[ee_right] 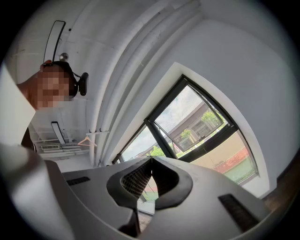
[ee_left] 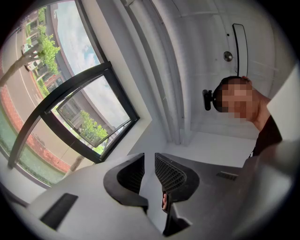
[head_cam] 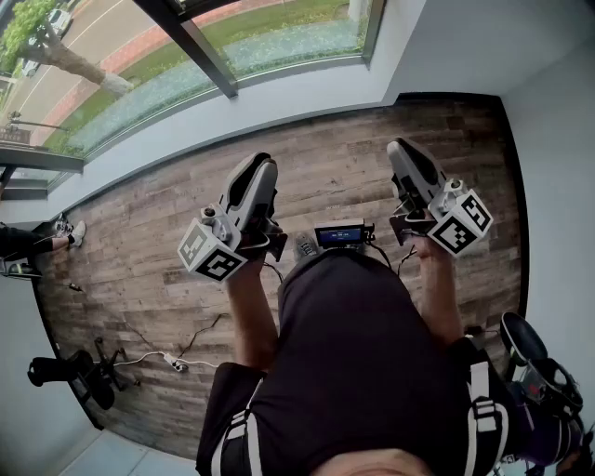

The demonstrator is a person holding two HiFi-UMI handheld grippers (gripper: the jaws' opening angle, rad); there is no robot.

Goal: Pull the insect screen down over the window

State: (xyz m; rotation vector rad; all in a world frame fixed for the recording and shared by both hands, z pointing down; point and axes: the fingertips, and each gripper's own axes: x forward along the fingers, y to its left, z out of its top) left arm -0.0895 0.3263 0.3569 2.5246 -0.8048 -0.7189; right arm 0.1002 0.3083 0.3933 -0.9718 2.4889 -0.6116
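A person in a black shirt (head_cam: 363, 363) holds a pair of tongs in each hand, out in front over the floor. The left tongs (head_cam: 260, 167) are a little bit apart. Nothing is in the gap, only white wall far behind. The right tongs (head_cam: 403, 151) are together, tip on tip, and they hold nothing. Both pairs point away from the person, toward the window side of the room. Each has a cube (head_cam: 212, 251) with black and white squares at its back end, close to the person's arms. A small box (head_cam: 340, 234) with a lit blue face sits between them at the chest

Under the tongs is a brown wood floor (head_cam: 353, 167). A thin cable (head_cam: 177, 358) lies on it at the left, near a black chair (head_cam: 74, 372). Someone else's shoe (head_cam: 67, 229) shows at the left edge

Past the floor comes a low white wall (head_cam: 307, 93), and then the window (head_cam: 200, 51) with its dark frame. The tongs are well apart from it. Through the glass you can see grass (head_cam: 297, 19) and a tree (head_cam: 56, 51). In the left gripper view one pane looks tilted open. I cannot tell where the screen is in any view
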